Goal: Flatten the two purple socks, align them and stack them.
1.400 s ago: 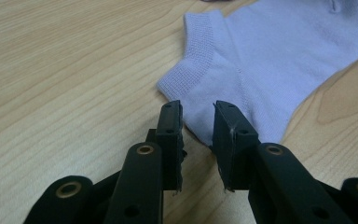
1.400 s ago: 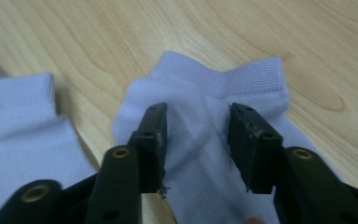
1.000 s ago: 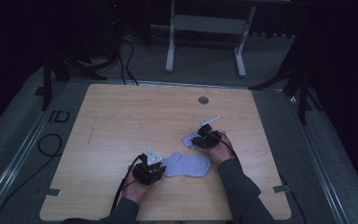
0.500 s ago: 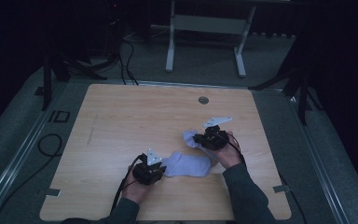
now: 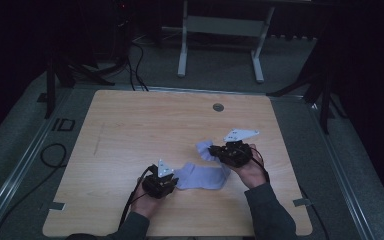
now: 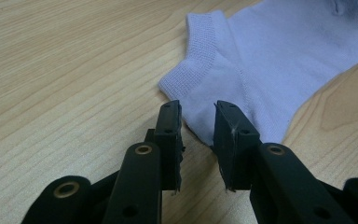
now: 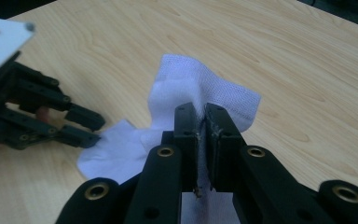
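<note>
A pale lilac sock (image 5: 202, 176) lies on the wooden table (image 5: 130, 130) near its front edge. My left gripper (image 5: 174, 181) rests low at the sock's left end. In the left gripper view its jaws (image 6: 198, 109) stand apart, and the ribbed cuff of the sock (image 6: 279, 56) lies just past their tips, unpinched. My right gripper (image 5: 216, 150) is shut on the sock's other end and holds it raised off the table. In the right gripper view the fabric (image 7: 186, 79) bunches up above the closed jaws (image 7: 202, 112), with the left gripper (image 7: 95, 130) at the far left.
A round grommet (image 5: 218, 107) sits in the table near its far edge. Beyond the table stands a grey metal frame (image 5: 220, 30). Cables (image 5: 50, 155) lie on the floor to the left. Bare wood stretches across the table's left and far parts.
My right gripper has risen and drifted right, lifting the sock's end off the table. The left gripper has stayed where it was.
</note>
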Available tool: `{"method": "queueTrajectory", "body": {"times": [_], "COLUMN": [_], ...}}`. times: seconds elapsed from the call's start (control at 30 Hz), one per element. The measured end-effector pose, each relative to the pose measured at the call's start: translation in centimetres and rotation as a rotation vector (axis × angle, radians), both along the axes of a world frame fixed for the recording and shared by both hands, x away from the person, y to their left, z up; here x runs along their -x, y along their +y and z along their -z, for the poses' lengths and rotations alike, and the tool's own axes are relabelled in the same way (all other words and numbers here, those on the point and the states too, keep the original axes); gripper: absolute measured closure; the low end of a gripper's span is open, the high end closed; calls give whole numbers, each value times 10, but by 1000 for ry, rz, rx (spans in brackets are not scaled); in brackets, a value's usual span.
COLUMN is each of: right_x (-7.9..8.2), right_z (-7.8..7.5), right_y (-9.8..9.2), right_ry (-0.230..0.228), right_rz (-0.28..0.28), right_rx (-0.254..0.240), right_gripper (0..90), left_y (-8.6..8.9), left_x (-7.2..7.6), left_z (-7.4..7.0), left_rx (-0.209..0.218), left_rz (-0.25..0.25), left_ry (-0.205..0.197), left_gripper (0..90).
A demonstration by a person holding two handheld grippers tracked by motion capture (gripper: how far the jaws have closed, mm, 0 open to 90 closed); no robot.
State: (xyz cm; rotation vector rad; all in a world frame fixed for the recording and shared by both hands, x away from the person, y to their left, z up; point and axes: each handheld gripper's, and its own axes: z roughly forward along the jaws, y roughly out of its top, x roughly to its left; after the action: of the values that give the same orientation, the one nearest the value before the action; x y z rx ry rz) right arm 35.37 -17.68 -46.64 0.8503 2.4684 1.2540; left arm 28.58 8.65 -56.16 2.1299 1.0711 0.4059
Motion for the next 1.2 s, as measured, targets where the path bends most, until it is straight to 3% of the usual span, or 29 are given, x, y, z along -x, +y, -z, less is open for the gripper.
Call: {"method": "queueTrajectory", "body": {"times": [0.13, 0.3, 0.9, 1.2], "right_x": [7, 12, 21, 24], "right_z": [8, 29, 63, 72], "right_y": [10, 29, 49, 56], "right_ry": [6, 52, 161, 187], "right_rz": [-33, -69, -61, -65], "right_rx": [10, 19, -3, -11], "right_gripper": [836, 836, 837, 836], "left_y": [0, 0, 0, 0], "left_x": [0, 0, 1, 2], "left_z": [0, 0, 0, 1], "left_rx": [1, 2, 7, 8], "left_rz": [0, -1, -6, -6], "left_ry": [1, 2, -1, -1], "left_gripper": [712, 712, 712, 713]}}
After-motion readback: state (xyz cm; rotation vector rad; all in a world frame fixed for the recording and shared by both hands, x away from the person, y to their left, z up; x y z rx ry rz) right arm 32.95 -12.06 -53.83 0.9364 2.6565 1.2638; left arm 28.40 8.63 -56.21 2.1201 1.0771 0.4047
